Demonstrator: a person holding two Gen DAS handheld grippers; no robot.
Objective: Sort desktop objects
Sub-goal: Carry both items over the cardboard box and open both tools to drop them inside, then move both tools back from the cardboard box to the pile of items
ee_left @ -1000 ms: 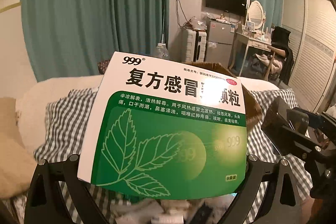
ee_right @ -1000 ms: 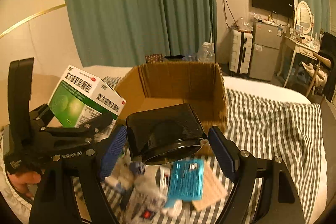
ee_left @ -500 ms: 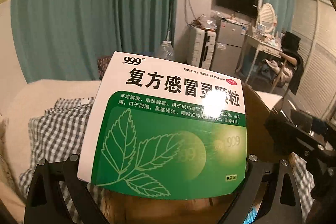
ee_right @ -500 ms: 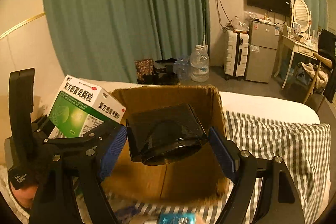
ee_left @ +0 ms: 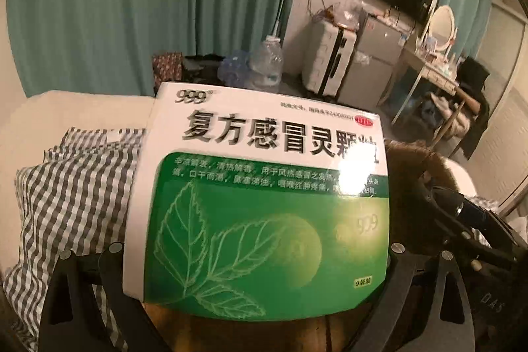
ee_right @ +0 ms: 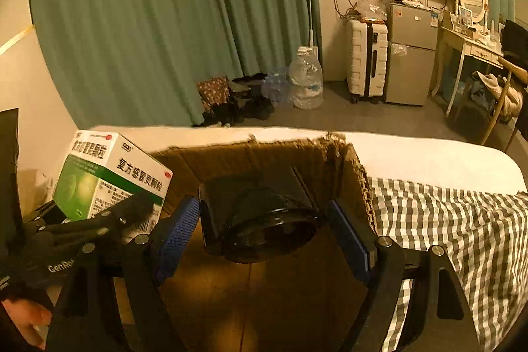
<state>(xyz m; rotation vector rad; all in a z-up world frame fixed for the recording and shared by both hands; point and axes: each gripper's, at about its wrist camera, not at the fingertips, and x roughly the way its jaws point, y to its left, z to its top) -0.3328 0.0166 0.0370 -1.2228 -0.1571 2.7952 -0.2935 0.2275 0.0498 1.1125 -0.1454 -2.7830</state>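
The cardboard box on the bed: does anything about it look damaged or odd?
Yes. The cardboard box has a ragged, torn top rim at its far right corner, with frayed corrugated edges showing. Its other visible walls look whole.

Medicine box (ee_right: 109,177) left of black container (ee_right: 260,220) — both over cardboard box (ee_right: 264,296), prob. on bed (ee_right: 462,236).

We see a white bed (ee_right: 429,154) carrying everything; a grey-and-white checked cloth (ee_right: 462,230) lies spread over it; an open cardboard box (ee_right: 346,174) sits on the bed, touching the cloth's edge.
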